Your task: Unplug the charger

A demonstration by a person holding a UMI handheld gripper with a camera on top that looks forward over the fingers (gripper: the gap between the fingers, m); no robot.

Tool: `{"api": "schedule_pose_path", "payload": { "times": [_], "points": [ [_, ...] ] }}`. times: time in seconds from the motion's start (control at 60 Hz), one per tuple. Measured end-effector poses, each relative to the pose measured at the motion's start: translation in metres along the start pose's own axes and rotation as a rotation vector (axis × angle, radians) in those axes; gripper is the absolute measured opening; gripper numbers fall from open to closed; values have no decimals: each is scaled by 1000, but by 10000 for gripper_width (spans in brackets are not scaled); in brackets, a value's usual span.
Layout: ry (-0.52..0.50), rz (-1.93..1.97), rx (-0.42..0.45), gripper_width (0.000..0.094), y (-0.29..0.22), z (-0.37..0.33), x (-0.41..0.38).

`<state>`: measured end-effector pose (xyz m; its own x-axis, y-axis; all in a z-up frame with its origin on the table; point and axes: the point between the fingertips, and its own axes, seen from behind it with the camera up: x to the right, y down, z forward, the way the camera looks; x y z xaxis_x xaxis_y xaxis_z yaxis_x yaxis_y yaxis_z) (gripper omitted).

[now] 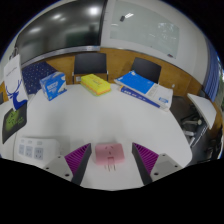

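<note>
A small pink charger [108, 153] lies on the white table [100, 115], its two metal prongs pointing toward me. It sits between my gripper's [112, 158] two fingers, with a gap at either side. The left purple pad [78, 158] and the right purple pad [146, 157] stand well apart, so the gripper is open. No socket or cable shows near the charger.
Beyond the fingers, a yellow box [94, 84], a blue box [140, 88] and a blue-and-white box [52, 85] lie on the table. A white card [31, 150] lies left of the fingers. Black chairs [88, 64] stand at the far side.
</note>
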<state>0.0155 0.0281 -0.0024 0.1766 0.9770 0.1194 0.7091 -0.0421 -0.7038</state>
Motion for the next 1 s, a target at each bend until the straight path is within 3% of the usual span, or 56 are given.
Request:
{"api": "schedule_pose_path", "payload": {
  "times": [0.117, 0.25, 0.533, 0.75, 1.0],
  "points": [
    [-20, 15, 37, 855, -18, -50, 9],
    [-39, 43, 59, 845, -23, -155, 19],
    [-95, 64, 39, 854, 56, -348, 38],
    [-71, 36, 33, 858, 108, -385, 56],
    [-58, 50, 77, 863, 102, -389, 62]
  ]
}}
